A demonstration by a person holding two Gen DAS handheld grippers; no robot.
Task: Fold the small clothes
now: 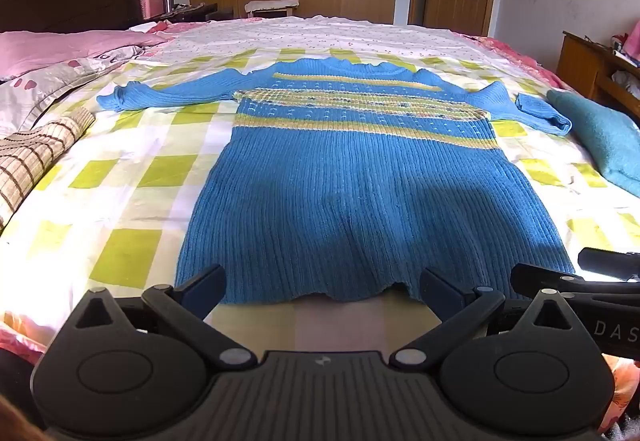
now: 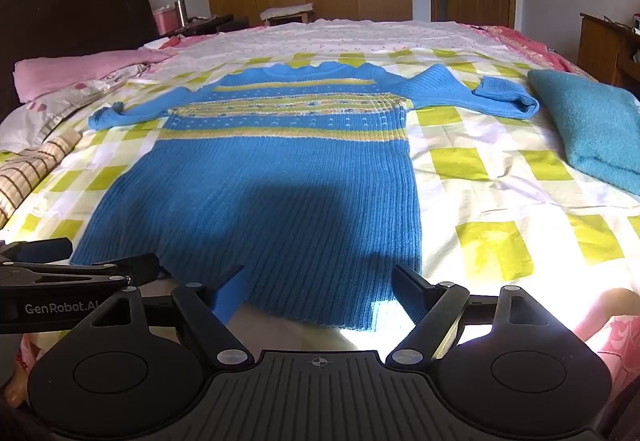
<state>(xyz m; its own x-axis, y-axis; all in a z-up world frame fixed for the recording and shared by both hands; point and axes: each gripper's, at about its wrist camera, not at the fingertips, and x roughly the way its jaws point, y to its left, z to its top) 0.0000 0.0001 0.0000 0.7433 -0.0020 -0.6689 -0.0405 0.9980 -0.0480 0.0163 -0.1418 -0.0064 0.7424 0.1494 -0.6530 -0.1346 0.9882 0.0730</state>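
Jaws of your left gripper (image 1: 322, 291) and right gripper (image 2: 318, 291) stood wide, empty, at the hem of the blue ribbed knit sweater (image 1: 352, 177), spread flat mid-frame on the green-checked bedsheet (image 1: 132, 177). Folding apparently hadn't begun; you'd likely next pinch the hem.

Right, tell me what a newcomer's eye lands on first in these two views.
First the blue knitted sweater, spread flat with sleeves out in the middle of the green-and-white checked bedsheet, yellow stripes across its chest. Next the two open grippers at its near hem: the left gripper and the right gripper, neither holding cloth. Then the teal folded cloth at the right.
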